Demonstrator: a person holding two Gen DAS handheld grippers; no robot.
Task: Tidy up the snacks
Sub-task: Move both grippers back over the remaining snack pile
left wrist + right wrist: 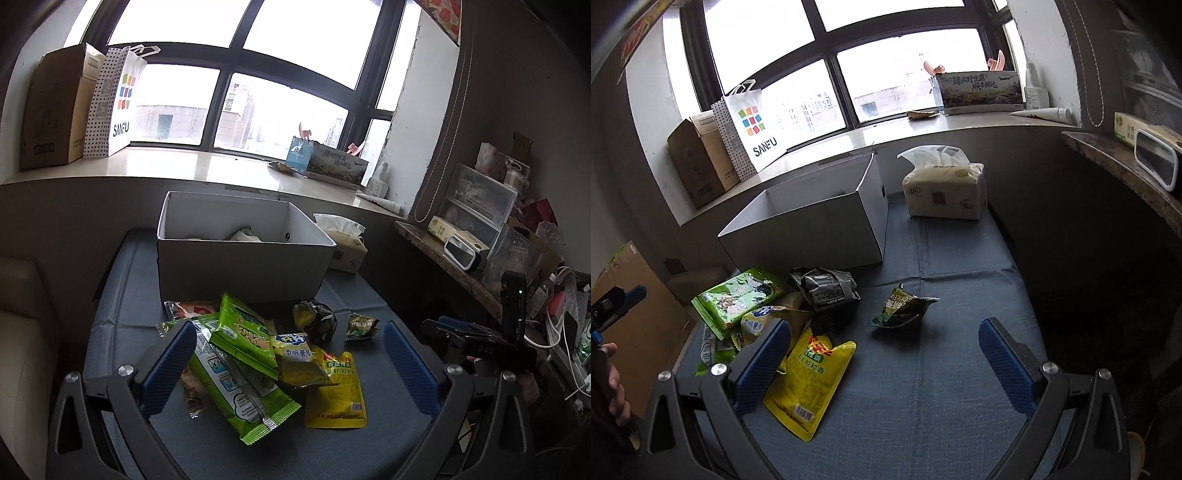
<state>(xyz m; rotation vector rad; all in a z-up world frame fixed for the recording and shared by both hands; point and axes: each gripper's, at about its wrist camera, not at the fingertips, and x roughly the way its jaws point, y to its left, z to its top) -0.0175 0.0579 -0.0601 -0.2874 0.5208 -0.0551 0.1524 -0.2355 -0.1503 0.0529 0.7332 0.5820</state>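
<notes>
A pile of snack packets lies on a blue-grey cloth table [122, 325] in front of an open white box [236, 258]. The pile holds a long green packet [236, 384], a smaller green packet [243, 332], a yellow pouch [338, 395], a dark crumpled packet [317, 319] and a small dark-green packet [362, 325]. My left gripper [290, 365] is open above the pile, empty. My right gripper [884, 363] is open and empty, above the cloth; the yellow pouch [809, 384] is by its left finger and the small dark-green packet [901, 306] lies just ahead. The white box [812, 229] holds something pale.
A tissue pack [943, 190] stands on the table right of the box. A windowsill behind holds a cardboard box [55, 110], a SANFU bag [118, 103] and a printed carton [332, 164]. A cluttered shelf [480, 236] is on the right.
</notes>
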